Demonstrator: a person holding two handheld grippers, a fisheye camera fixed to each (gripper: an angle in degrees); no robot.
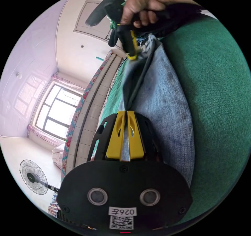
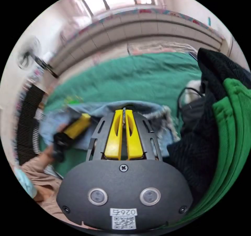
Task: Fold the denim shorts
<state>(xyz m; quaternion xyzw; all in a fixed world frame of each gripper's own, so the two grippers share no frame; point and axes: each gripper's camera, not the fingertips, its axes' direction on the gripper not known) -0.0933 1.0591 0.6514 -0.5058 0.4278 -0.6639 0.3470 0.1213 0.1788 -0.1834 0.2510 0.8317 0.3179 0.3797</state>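
Across both views spreads a green bed cover, w/ the denim shorts lifted off it and stretched betw. the two grippers. Left gripper view: shorts hang as a long pale-blue fold over the cover, frayed hem up by the right gripper. Behind: tiled headboard, window, standing fan. Right gripper view: black garment and green garment piled beside the shorts, a white cord nr them. Left gripper: yellow jaws nearly together, pinching the denim edge. Right gripper: jaws close-set on a fold of the shorts; a hand grips its handle. Other gripper blurred at the shorts' far end.
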